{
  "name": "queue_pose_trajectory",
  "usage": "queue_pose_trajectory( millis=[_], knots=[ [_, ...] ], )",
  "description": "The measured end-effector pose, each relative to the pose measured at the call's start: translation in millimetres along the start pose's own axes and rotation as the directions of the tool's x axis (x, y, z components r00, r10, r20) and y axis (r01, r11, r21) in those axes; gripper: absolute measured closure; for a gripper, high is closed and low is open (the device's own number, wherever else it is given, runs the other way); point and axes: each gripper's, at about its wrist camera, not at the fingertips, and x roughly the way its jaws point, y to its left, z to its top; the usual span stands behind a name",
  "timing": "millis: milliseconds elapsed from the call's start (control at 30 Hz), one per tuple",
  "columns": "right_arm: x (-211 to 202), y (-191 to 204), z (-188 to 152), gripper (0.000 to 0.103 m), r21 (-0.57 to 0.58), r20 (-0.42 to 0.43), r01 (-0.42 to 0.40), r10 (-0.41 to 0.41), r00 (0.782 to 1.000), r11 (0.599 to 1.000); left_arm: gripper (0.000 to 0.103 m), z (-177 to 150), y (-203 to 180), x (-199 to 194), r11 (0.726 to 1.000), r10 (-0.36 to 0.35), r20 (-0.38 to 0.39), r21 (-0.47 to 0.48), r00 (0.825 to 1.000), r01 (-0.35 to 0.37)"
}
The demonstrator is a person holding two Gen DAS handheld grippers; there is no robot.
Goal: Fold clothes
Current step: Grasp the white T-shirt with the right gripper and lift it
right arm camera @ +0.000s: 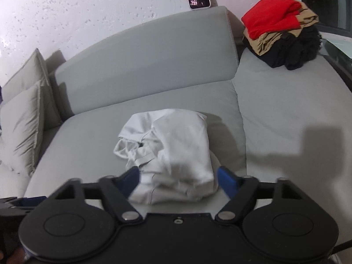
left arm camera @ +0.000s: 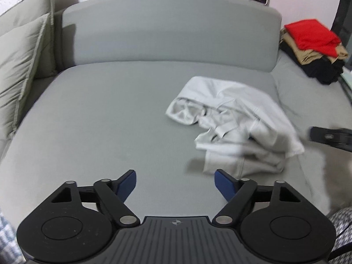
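Two hand-held grippers – left, right – jaws apart, empty; crumpled white garment, no clear axis

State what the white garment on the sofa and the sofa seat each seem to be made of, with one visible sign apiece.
White garment: probably thin cotton-like knit, matte; it crumples into soft folds and shows seams.
Sofa seat: apparently tightly woven grey upholstery fabric, matte; smooth, taut, without shine. The exact fibre cannot be told.
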Motion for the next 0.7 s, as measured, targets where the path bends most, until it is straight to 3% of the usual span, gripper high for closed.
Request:
queue_pose_trajectory(
  millis=[100,200,300,333,367,400,467,533,600,633,700],
  knots=[
    [34,2,10,0.035,-0.035,-0.01,0.009,-0.009,1.0,0.999,0.036,-1,-3,7,0.998,-0.055,0.058,0.003,0.997,0.055],
    [75,6,19,0.013,-0.053,-0.051,0.02,-0.022,0.998,0.998,0.035,-7,-4,10,0.995,-0.1,0.083,0.007,0.992,0.1],
    [116,11,23,0.011,-0.084,-0.102,0.067,-0.076,0.992,0.994,0.033,-15,1,12,0.993,-0.118,0.077,-0.002,0.99,0.119],
    [128,13,23,0.021,-0.099,-0.113,0.081,-0.092,0.989,0.992,0.033,-17,4,13,0.993,-0.114,0.075,-0.011,0.991,0.115],
    [138,15,24,0.043,-0.109,-0.123,0.086,-0.099,0.987,0.99,0.033,-18,8,13,0.994,-0.11,0.072,-0.02,0.991,0.112],
    [147,17,27,0.098,-0.102,-0.142,0.088,-0.102,0.985,0.991,0.034,-18,12,13,0.994,-0.103,0.075,-0.03,0.992,0.106],
    [151,18,45,0.097,0.032,-0.18,0.018,-0.012,0.984,0.999,0.034,-16,20,8,0.995,-0.092,0.094,-0.041,0.991,0.096],
    [132,24,78,0.097,0.177,-0.106,-0.151,0.171,0.98,0.973,0.034,-9,26,-4,0.996,-0.083,0.139,-0.031,0.987,0.088],
    [86,31,119,0.098,0.268,0.065,-0.335,0.33,0.942,0.903,0.034,-1,31,-21,0.996,-0.085,0.198,-0.015,0.976,0.09],
    [60,35,139,0.098,0.294,0.162,-0.429,0.398,0.903,0.854,0.034,3,33,-31,0.995,-0.091,0.232,-0.008,0.968,0.095],
    [3,36,167,0.098,0.294,0.361,-0.583,0.477,0.801,0.757,0.034,11,39,-52,0.995,-0.098,0.301,0.005,0.949,0.101]
  ],
)
